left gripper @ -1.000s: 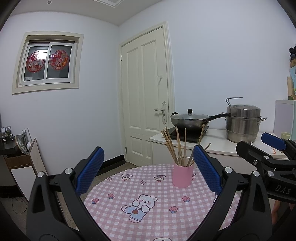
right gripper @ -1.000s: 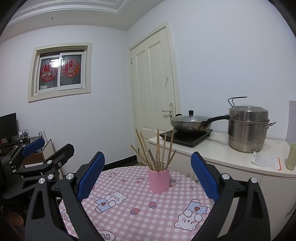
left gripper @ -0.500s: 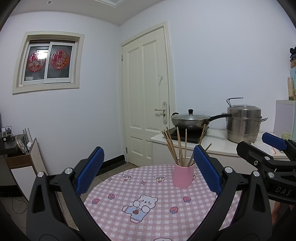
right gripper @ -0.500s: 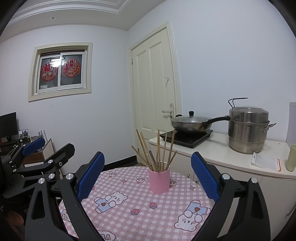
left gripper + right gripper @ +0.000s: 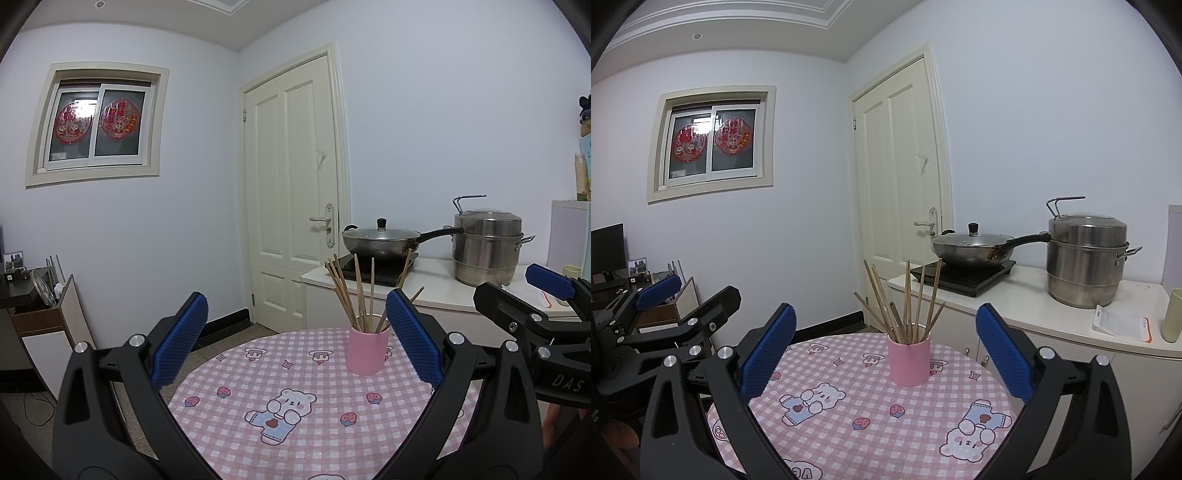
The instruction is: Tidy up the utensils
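You held the left gripper (image 5: 295, 345) and the right gripper (image 5: 884, 349) released, jaws spread wide and empty, both hovering above the round desk with its pink checked bear-print cloth (image 5: 849, 417). Neither touched anything. The pink cylindrical cup (image 5: 909, 362) stood upright near the desk's far edge, probably placed there to keep the wooden chopsticks (image 5: 905, 302) collected. Their long axes ran roughly vertical, tips in the cup, free ends fanning upward and outward at differing tilts. That uneven splay suggests the bundle was loose rather than aligned. Both grippers faced the cup from well apart.
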Motion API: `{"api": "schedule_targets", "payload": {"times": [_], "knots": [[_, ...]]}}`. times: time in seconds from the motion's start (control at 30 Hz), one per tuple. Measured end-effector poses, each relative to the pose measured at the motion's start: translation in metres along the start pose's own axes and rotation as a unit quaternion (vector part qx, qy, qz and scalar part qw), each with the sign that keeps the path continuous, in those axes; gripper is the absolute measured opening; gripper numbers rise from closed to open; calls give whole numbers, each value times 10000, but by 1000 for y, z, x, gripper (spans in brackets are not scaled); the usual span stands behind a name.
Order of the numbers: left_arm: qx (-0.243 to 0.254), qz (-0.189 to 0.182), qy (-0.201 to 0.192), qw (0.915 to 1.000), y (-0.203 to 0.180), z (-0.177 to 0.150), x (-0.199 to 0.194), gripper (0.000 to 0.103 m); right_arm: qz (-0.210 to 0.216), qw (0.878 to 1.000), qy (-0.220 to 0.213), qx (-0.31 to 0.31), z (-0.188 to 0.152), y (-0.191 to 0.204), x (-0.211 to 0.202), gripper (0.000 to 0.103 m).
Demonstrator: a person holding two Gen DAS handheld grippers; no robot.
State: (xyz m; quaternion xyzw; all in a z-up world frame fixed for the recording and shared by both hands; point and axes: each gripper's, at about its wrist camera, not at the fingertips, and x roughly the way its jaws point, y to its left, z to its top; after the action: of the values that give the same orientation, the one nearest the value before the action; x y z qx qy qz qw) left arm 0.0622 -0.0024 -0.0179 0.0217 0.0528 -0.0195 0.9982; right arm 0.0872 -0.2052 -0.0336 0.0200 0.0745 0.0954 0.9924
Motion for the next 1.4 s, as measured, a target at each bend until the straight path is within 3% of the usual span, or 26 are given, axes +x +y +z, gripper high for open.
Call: {"api": "schedule_targets", "payload": {"times": [1.4], "knots": [[3, 62, 43, 10000, -2, -4, 6, 95, 25, 9999, 102, 2, -4, -5, 9, 94]]}}
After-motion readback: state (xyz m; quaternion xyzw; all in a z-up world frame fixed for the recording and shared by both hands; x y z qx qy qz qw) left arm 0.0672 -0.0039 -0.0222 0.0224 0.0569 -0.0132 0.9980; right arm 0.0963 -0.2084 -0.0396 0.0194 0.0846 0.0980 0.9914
